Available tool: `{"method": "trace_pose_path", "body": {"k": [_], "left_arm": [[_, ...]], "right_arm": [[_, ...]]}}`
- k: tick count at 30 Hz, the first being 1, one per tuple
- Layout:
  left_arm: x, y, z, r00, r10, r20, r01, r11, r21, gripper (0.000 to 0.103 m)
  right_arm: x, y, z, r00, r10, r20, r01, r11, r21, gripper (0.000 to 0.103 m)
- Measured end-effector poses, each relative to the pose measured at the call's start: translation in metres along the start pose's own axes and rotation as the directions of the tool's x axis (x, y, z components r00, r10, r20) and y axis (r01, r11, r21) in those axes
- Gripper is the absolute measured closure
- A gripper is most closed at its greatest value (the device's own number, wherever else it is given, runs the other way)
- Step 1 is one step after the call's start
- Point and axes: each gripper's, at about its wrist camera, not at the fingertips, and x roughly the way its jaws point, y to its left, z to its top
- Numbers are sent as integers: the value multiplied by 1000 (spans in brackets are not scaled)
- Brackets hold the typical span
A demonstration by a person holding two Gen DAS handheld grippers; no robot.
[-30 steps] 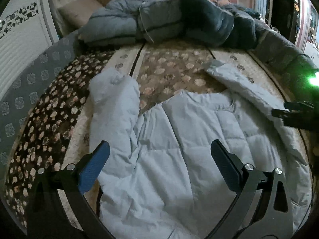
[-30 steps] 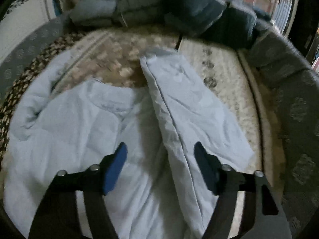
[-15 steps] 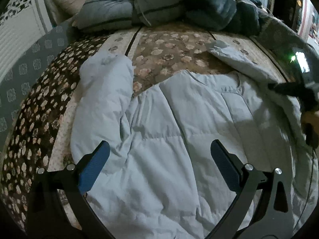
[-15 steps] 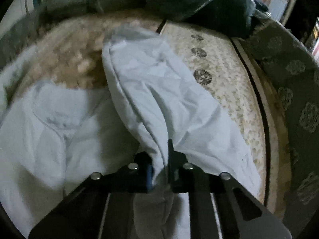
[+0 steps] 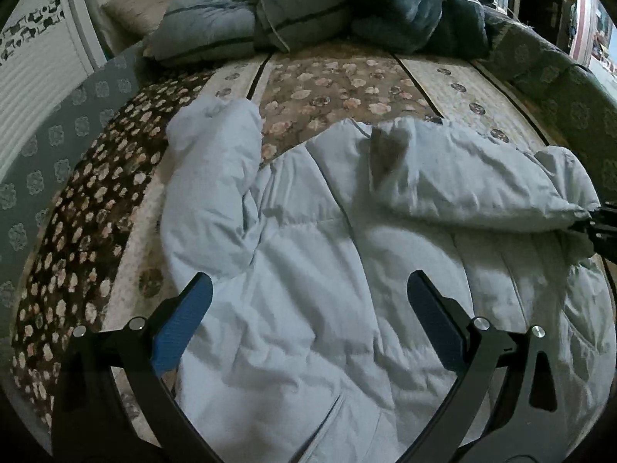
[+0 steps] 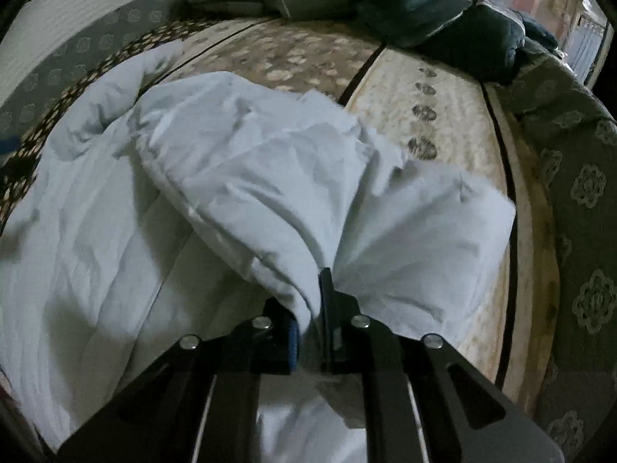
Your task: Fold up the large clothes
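A pale blue padded jacket [image 5: 308, 270] lies spread on the flower-patterned bed [image 5: 339, 85]. Its left sleeve [image 5: 212, 162] points toward the head of the bed. In the right wrist view my right gripper [image 6: 310, 305] is shut on the right sleeve [image 6: 262, 177], which is lifted and drawn across the jacket's body [image 6: 96, 250]. The left wrist view shows the same sleeve [image 5: 462, 177] folded inward, with the right gripper [image 5: 595, 218] at the frame's right edge. My left gripper [image 5: 308, 301] hangs open above the jacket's lower body, nothing between its fingers.
Bundled grey-blue and dark teal quilts [image 5: 308, 11] are heaped at the head of the bed, with a beige pillow [image 5: 131, 7] behind them. A grey patterned border [image 6: 578, 193] runs along the bed's right side. A white panelled wall [image 5: 34, 61] stands at the left.
My right gripper closed on the right sleeve and pulled it leftward over the jacket's body. The left gripper stayed open and drifted slightly lower over the jacket.
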Motion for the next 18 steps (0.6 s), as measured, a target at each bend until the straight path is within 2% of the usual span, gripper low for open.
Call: {"method": "trace_pose_path", "body": {"k": [3,5,8,9,10,12,18], "left_arm": [[-4,1,5,1000,16,-4,-16,1000,-7,3],[-8,1,9,1000,1,-7,-1,1000,-17,3],[-11,-7,13,1000,-17,-6,17,1000,-3,3],[-12,-12,14,1000,-15,-4,15,1000,8,3],[-13,-17,14,1000,-18,-1,18,1000,17,3],[-14,-24,11,999,-35,-1,35,999,30,3],[-9,-42,20,998,-56,12,56,997,50,3]], "right_arm": [[-3,-2,3,999,-22,26,21,1000,13,87],[-9,-1,6,1000,-26,10,25,998,51,84],[-22,5,1,999,-50,10,49,998,43,77],[-21,5,3,998,-63,12,62,997,37,69],[-27,6,-1,997,-76,21,75,997,35,44],[-39,6,-4,995,-74,73,71,997,35,16],[-66,-3,-6,990,-41,139,25,993,111,16]]}}
